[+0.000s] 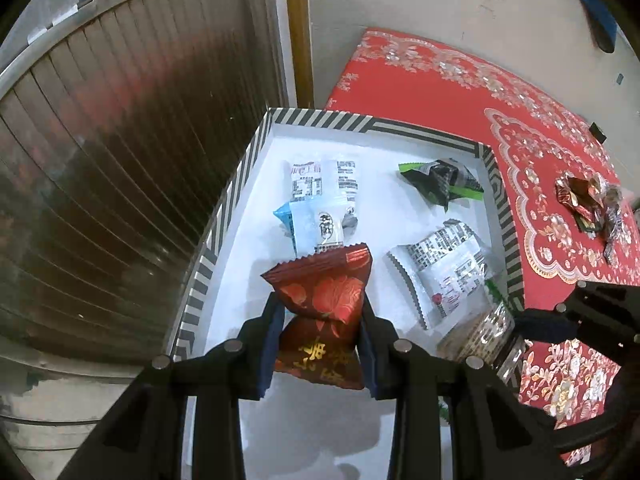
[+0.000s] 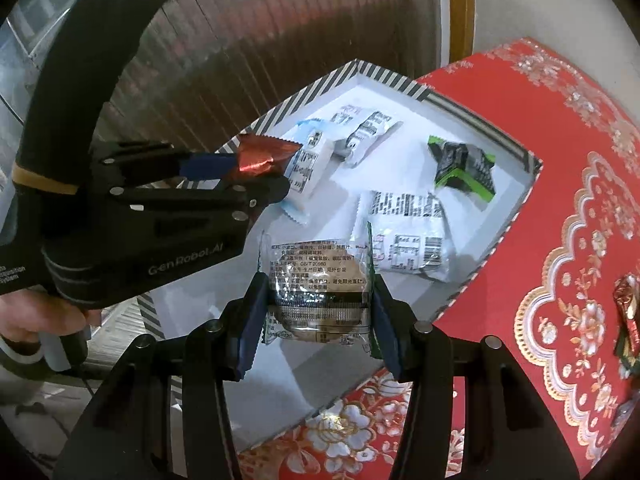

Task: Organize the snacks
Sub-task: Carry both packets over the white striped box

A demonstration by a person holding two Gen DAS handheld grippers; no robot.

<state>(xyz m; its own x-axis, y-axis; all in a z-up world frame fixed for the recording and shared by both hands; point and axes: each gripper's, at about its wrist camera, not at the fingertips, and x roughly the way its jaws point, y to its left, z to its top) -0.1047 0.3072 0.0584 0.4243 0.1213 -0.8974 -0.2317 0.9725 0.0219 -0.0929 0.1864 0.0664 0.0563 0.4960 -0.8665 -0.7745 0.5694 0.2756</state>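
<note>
My left gripper [image 1: 320,320] is shut on a dark red snack packet [image 1: 324,296] with gold print and holds it above the white striped-rim box [image 1: 320,120]. It also shows in the right wrist view [image 2: 276,172] with the red packet [image 2: 264,156]. My right gripper [image 2: 318,312] is shut on a clear packet with a brown cake [image 2: 316,292], held over the box's near side [image 2: 480,276]. Inside the box lie two white packets [image 1: 320,184] [image 1: 444,268], a light blue packet [image 1: 312,224] and a green-black packet [image 1: 440,184].
The box sits on a table with a red patterned cloth [image 1: 520,120]. Several loose wrapped snacks [image 1: 588,204] lie on the cloth at the right, also at the right edge in the right wrist view [image 2: 628,320]. A ribbed metal shutter [image 1: 120,160] stands left of the box.
</note>
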